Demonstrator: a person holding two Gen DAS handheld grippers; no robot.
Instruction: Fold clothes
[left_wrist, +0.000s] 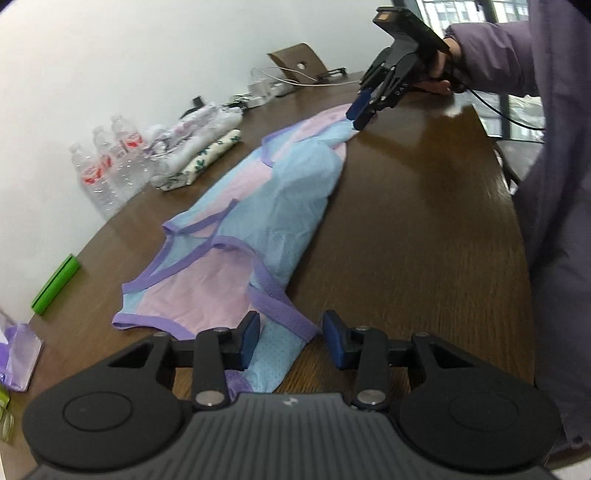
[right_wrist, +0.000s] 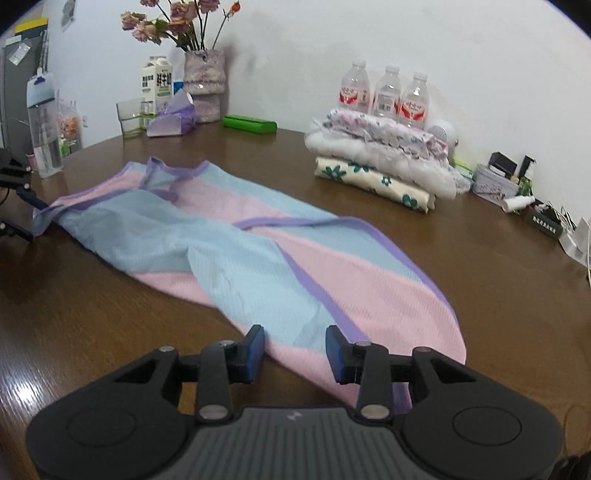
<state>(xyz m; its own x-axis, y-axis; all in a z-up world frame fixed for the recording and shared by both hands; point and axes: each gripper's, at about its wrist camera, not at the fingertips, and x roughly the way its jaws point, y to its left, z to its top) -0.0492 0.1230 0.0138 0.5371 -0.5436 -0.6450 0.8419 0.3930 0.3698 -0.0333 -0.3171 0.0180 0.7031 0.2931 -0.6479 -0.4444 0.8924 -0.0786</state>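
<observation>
A pink and light-blue garment with purple trim (left_wrist: 258, 206) lies lengthwise on the brown table, partly folded over itself; it also shows in the right wrist view (right_wrist: 258, 258). My left gripper (left_wrist: 290, 341) is open, its fingers either side of the garment's near end with the purple-trimmed strap. My right gripper (right_wrist: 295, 354) is open over the garment's other end, fingers straddling the pink and blue hem. In the left wrist view the right gripper (left_wrist: 360, 116) stands at the far end of the cloth. The left gripper's fingers (right_wrist: 26, 197) show at the left edge of the right wrist view.
A stack of folded clothes (right_wrist: 380, 162) sits by the wall with three water bottles (right_wrist: 388, 94) behind it. A green box (right_wrist: 249, 123), tissue pack (right_wrist: 171, 122), milk carton (right_wrist: 157, 86) and flower vase (right_wrist: 205, 85) stand at the back. The person's purple sleeve (left_wrist: 546, 147) is at the right.
</observation>
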